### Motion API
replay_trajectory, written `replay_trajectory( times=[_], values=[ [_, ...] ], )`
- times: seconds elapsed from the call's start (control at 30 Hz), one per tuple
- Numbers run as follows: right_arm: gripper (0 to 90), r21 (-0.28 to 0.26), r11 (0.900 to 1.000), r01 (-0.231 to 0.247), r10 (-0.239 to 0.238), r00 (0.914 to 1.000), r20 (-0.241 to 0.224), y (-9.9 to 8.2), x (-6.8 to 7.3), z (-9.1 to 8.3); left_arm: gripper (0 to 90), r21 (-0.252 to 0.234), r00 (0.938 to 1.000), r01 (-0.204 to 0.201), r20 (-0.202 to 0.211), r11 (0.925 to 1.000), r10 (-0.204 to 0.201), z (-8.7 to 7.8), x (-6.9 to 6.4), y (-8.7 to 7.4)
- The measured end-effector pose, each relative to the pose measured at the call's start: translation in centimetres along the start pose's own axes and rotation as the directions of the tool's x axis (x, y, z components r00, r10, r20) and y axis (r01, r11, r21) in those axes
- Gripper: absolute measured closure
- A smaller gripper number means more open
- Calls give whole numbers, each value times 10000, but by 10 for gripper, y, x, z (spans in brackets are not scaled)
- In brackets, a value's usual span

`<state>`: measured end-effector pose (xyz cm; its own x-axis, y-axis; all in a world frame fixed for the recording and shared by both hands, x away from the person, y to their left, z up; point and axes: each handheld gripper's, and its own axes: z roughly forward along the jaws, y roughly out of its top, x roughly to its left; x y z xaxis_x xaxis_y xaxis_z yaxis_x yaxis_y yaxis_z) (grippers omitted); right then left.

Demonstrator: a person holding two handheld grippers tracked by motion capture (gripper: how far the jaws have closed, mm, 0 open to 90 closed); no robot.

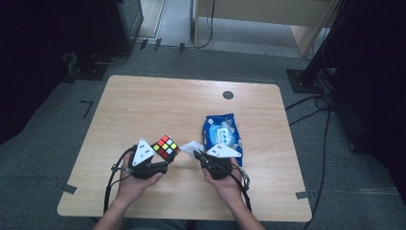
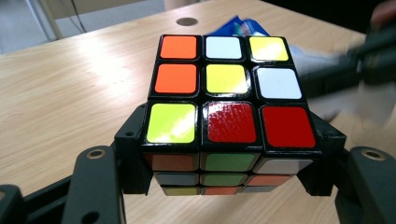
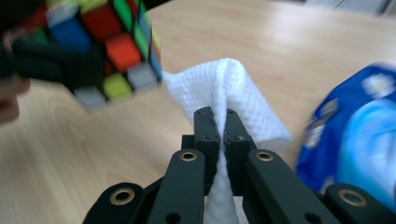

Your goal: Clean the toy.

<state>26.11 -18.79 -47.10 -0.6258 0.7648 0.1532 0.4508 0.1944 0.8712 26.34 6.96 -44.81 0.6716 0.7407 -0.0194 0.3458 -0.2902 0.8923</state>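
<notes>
The puzzle cube (image 2: 231,107) sits clamped between the two black jaws of the left hand-held gripper (image 2: 231,172), one jaw pressed to each side of its lower layer. In the left gripper view its upper face shows orange, white and yellow stickers in the far row, orange, yellow and white in the middle, and yellow-green, red and red nearest the camera. In the high view the cube (image 1: 165,146) is held above the near middle of the table (image 1: 143,100), tilted so that one corner points toward the right gripper.

Just beside it is a white wipe (image 3: 233,88), a textured cloth pinched between the closed jaws of the right hand-held gripper (image 3: 222,128); the cloth folds up over the jaw tips and a strip of it runs down between the jaws. In the right gripper view the wipe's upper edge lies close to a lower corner of the cube (image 3: 107,46), though blur makes it impossible to tell whether they touch.

Both forearms come in from the near edge. The person's left hand (image 1: 136,179) cups its gripper (image 1: 160,158) from below, aiming it forward and to the right; the right hand (image 1: 225,184) holds its gripper (image 1: 198,154) pointing forward and to the left, so the two tips converge.

A blue packet of wipes (image 1: 222,136) lies flat on the table just beyond the right gripper.
</notes>
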Motion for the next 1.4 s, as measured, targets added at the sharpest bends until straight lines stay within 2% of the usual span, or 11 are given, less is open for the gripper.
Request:
replay_trajectory(
  times=[0.1, 0.17, 0.27, 0.37, 0.5, 0.67, 0.77, 0.87, 1.17, 1.3, 1.4],
  values=[
    [859, 192, 9998, -29, 28, 10000, 30, -4, 0, 7, 342, -63, 10000, 45, -2, 10000, -45, -2, 1, 1],
    [682, -223, 9997, 100, -101, 9999, -28, -5, -1, 8, 342, -112, 9999, 96, 73, 9999, -95, -3, 2, 2],
    [576, -571, 9978, 340, -371, 9978, -548, -3, 0, 5, 342, -98, 9998, 174, 101, 9998, -173, -3, 3, 2],
    [408, -561, 9956, 751, -827, 9854, -1491, -6, 9, 7, 342, -123, 9988, 420, 249, 9990, -416, -4, 5, 3],
    [316, -623, 9927, 1034, -1138, 9735, -1982, -10, 22, 17, 342, -120, 9968, 607, 529, 9981, -600, -4, 1, 5],
    [305, -580, 9909, 1213, -1300, 9743, -1841, -13, 31, 27, 342, -60, 9965, 497, 677, 9987, -492, -1, -7, 7],
    [292, -869, 9933, 761, -893, 9833, -1587, -13, 33, 29, 342, 62, 9960, 477, 753, 9988, -481, 2, -12, 8],
    [305, -1167, 9901, 776, -933, 9863, -1361, -11, 33, 27, 342, 91, 9956, 500, 791, 9987, -506, 3, -13, 7],
    [336, -1303, 9724, 1934, -2094, 9701, -1229, -11, 32, 22, 342, 284, 9924, 414, 1152, 9987, -444, 4, -14, 7],
    [335, -1206, 9712, 2055, -2187, 9698, -1082, -11, 29, 20, 342, 285, 9918, 428, 1194, 9987, -459, 5, -14, 7],
    [361, -1182, 9748, 1890, -1994, 9764, -833, -10, 25, 19, 341, 277, 9913, 439, 1231, 9987, -470, 3, -13, 7]
  ],
)
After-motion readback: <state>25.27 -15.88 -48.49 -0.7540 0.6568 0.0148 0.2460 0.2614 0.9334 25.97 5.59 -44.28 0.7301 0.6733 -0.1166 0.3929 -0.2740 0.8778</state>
